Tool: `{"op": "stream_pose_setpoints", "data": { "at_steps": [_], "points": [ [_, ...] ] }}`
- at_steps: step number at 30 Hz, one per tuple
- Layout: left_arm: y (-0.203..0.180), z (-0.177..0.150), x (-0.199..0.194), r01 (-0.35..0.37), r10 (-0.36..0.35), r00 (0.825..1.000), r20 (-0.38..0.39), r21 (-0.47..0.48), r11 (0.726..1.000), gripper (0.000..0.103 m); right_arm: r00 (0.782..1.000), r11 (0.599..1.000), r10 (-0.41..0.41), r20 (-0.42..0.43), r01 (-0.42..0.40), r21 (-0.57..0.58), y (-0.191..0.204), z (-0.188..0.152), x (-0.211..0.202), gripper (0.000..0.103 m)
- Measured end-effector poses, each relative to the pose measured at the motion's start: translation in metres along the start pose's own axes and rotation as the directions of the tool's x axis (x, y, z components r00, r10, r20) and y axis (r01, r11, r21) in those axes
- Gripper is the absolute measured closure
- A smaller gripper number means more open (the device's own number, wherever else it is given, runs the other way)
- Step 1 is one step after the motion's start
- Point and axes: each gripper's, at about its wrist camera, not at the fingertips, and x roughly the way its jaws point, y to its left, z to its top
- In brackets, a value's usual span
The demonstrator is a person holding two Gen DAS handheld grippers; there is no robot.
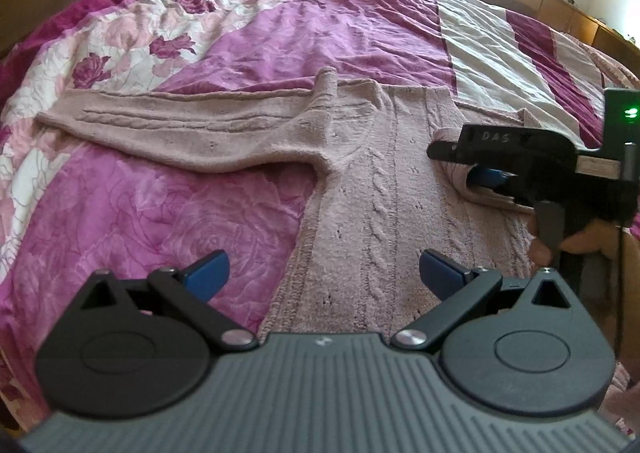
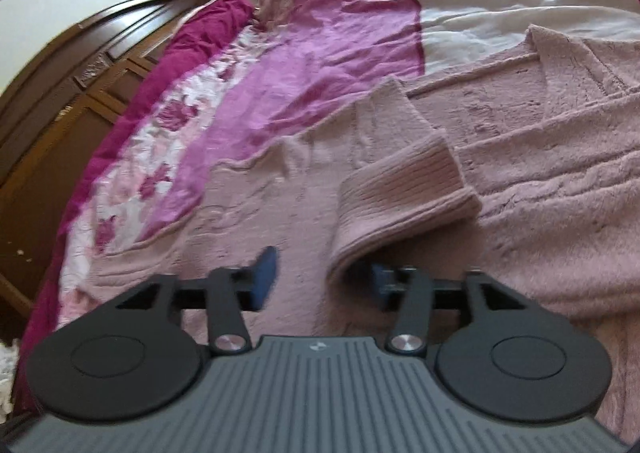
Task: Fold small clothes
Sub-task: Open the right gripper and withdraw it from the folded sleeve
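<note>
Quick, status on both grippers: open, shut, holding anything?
Left gripper: open, holding nothing, over the pink sweater.
Right gripper: open; sleeve cuff drapes over one finger, not clamped.

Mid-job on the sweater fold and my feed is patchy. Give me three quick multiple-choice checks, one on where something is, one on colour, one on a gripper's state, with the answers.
1. Where does the sweater's outstretched sleeve lie in the left wrist view?
A. Out to the left over the bedspread
B. Tucked under the body
C. Hanging off the bed

2. What colour is the sweater?
A. Dark green
B. Pale dusty pink
C. Black

3. How is the left gripper?
A. Shut on the hem
B. Shut on the sleeve
C. Open, holding nothing

Answers: 1 A, the sleeve stretches flat leftward across the floral cover. 2 B, the cable knit is pale pink in both views. 3 C, its blue pads stand wide apart above the knit, while the right gripper is at the other sleeve's cuff.
</note>
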Motion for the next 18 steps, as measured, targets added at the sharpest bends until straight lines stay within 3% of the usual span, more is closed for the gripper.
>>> {"op": "stream_pose_setpoints", "data": {
  "at_steps": [8,18],
  "points": [
    [-0.011,0.003,0.002,0.007,-0.007,1.0,0.008,0.028,1.0,0.0,1.0,1.0,0.01,0.023,-0.009,-0.014,-0.001,0.001,-0.062,0.03],
    [-0.038,0.009,0.008,0.031,-0.033,0.999,0.017,0.09,0.995,0.0,0.981,0.987,-0.154,0.115,0.159,-0.035,-0.03,-0.007,-0.14,0.025]
  ]
}}
